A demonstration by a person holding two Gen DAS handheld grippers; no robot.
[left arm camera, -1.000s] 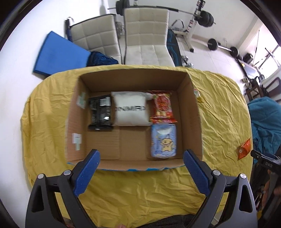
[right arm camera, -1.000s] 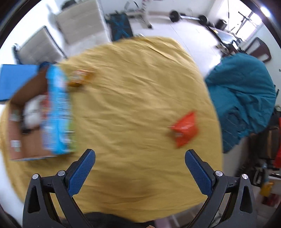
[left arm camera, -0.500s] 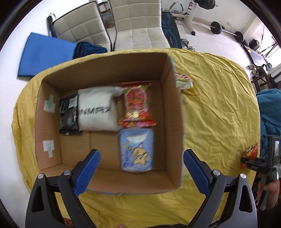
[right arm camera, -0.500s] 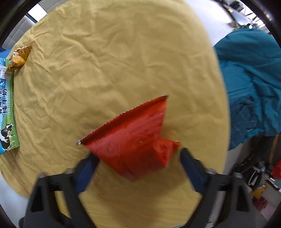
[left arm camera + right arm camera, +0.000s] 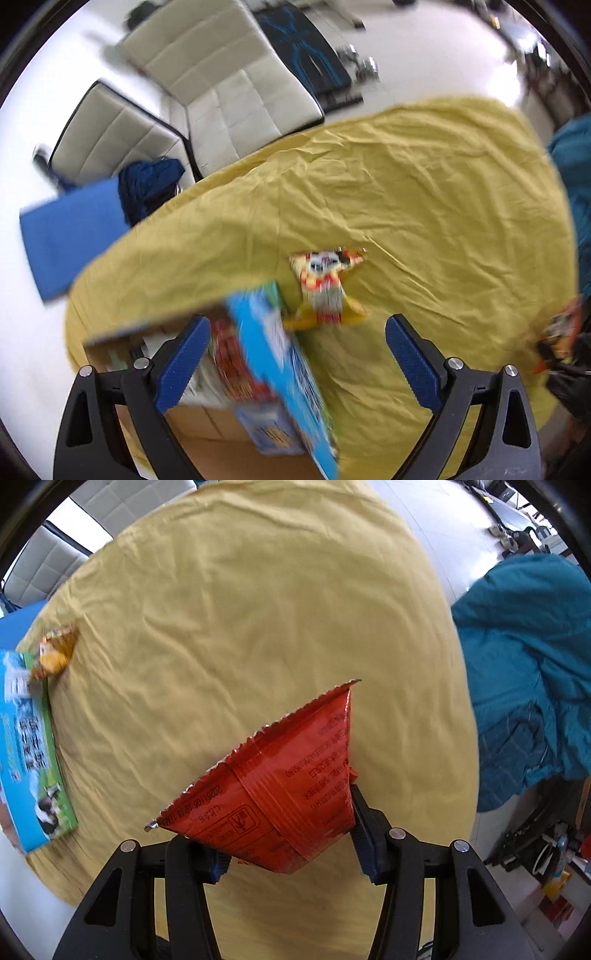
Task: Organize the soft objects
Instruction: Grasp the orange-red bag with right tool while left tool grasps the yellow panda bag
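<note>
A red snack packet (image 5: 280,786) sits between the pads of my right gripper (image 5: 288,845), over the yellow cloth (image 5: 258,609). The jaws are closing and both pads touch the packet's sides. My left gripper (image 5: 295,354) is open with nothing held, hanging over the blue printed right wall of the cardboard box (image 5: 280,369). Just beyond that wall a yellow snack packet (image 5: 325,291) lies on the cloth. The right wrist view shows the same yellow snack packet (image 5: 55,653) and box (image 5: 29,753) at its far left. Packets inside the box are blurred.
Two white padded chairs (image 5: 229,81) stand behind the table. A blue mat (image 5: 74,236) and a dark blue cloth (image 5: 147,184) lie to their left. Past the table's right edge there is a teal cover (image 5: 524,672). Wrinkled yellow cloth (image 5: 424,206) spreads between box and red packet.
My left gripper swung from above the box's inside to its right wall, toward the yellow packet. My right gripper came down on the red packet and its jaws narrowed onto it.
</note>
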